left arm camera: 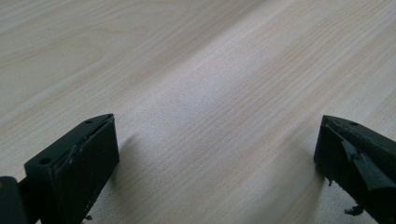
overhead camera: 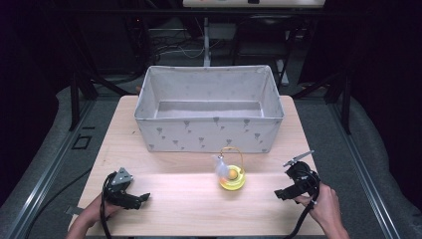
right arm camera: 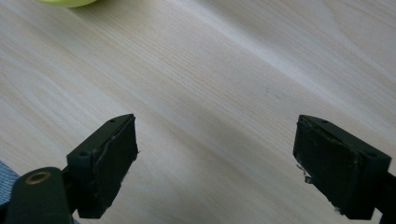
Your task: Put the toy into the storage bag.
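Observation:
A small yellow round toy (overhead camera: 232, 177) with a thin hoop handle, an orange ball and a white feather stands on the wooden table (overhead camera: 189, 204) in front of the fabric box (overhead camera: 209, 130). Its yellow edge (right arm camera: 70, 2) peeks in at the top left of the right gripper view. My left gripper (overhead camera: 144, 197) rests low at the table's front left, open, with bare wood between its jaws (left arm camera: 215, 158). My right gripper (overhead camera: 278, 194) is at the front right, pointing toward the toy, open and holding nothing (right arm camera: 215, 154).
The large grey fabric box with a small printed pattern sits open-topped at the back half of the table. Dark frame bars and cables stand behind it. Grey floor runs along both table sides.

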Action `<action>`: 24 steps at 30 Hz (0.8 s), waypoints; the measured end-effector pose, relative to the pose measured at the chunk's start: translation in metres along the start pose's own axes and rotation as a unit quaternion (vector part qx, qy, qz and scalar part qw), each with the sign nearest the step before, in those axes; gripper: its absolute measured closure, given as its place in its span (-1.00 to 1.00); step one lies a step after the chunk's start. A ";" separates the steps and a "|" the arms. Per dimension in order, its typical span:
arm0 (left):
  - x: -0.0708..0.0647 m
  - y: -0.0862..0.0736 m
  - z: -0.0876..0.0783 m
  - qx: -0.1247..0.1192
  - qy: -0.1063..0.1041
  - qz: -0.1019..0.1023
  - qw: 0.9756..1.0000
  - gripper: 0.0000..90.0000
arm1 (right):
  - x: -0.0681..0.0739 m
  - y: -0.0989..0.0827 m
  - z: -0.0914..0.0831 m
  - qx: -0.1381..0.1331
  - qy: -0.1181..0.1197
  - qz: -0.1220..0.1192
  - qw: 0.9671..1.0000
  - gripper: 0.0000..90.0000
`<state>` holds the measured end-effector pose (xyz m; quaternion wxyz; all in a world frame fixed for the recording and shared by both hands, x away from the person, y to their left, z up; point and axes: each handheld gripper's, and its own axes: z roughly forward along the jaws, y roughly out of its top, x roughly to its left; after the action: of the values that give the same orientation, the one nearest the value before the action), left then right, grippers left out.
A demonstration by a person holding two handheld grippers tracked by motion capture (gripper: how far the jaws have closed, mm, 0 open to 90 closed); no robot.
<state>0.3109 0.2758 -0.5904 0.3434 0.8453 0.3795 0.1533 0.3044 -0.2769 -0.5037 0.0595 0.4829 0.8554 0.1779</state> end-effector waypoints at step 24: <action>-0.001 0.000 0.000 -0.001 0.004 -0.003 1.000 -1.00 | 0.027 0.023 -0.005 0.024 0.001 -0.074 0.997 -0.82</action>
<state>0.3105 0.2748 -0.5907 0.3435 0.8431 0.3833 0.1559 0.3075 -0.2443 -0.4890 0.0603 0.4192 0.8930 0.1523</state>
